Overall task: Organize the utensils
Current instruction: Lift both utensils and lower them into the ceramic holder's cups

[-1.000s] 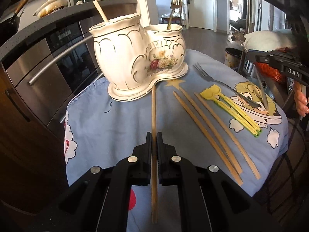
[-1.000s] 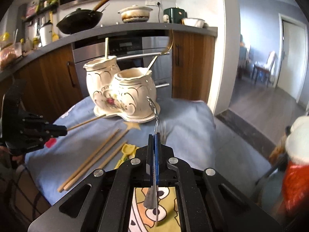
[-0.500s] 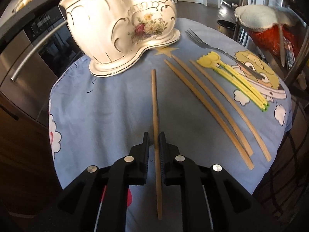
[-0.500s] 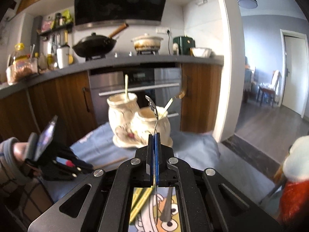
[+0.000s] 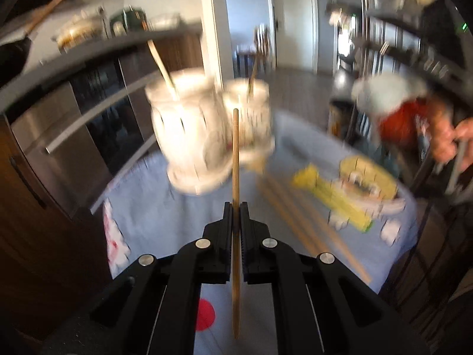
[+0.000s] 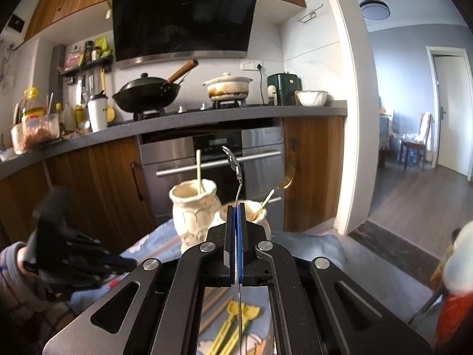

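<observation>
You are working over a table under a pale blue cartoon-print cloth (image 5: 153,213), set in a kitchen: behind it runs a dark counter (image 6: 207,115) with wood cabinets, a steel oven (image 6: 212,162), a black wok (image 6: 147,94) and a white pot (image 6: 227,87) under a dark hood.

Take the cream twin-vase holder (image 6: 195,210) as your landmark. It stands on the cloth at the oven side, with one stick rising from its taller vase and a gold-handled utensil leaning out of the lower one.

Your left gripper (image 5: 236,207) is clamped on a wooden chopstick (image 5: 235,153); its long axis runs straight along the fingers, tip aimed at the holder, tail trailing back under the gripper. That view is motion-blurred.

Your right gripper (image 6: 236,207) is pinched tight on a metal fork (image 6: 236,171) by its shaft, handle end pointing up and forward in front of the holder.

More wooden chopsticks (image 5: 298,216) and yellow chopsticks (image 5: 337,204) lie on the cloth on your side of the holder, slanting away from it.
</observation>
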The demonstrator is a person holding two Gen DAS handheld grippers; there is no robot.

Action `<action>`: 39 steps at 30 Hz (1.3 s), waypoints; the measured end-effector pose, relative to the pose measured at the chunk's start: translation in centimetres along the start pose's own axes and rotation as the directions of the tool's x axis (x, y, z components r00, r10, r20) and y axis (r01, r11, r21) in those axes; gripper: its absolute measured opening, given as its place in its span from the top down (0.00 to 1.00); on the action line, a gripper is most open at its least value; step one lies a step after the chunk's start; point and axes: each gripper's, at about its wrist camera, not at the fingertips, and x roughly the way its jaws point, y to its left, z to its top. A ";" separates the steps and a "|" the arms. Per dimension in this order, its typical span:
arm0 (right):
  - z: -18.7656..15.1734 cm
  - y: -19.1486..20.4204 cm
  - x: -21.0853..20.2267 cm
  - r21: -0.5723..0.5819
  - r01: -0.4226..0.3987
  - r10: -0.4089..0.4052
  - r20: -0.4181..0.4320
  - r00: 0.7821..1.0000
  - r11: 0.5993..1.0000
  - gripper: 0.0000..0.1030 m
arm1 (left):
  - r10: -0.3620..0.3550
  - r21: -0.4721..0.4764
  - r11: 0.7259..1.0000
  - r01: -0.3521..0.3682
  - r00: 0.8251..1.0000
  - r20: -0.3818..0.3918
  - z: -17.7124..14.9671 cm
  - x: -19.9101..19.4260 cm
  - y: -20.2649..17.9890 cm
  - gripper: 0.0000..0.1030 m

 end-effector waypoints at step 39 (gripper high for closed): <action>0.2 -1.5 14.8 0.080 0.017 -0.017 -0.003 1.000 0.997 0.98 | 0.128 -0.164 0.984 -0.067 0.909 0.397 8.1 6.5 5.2 0.95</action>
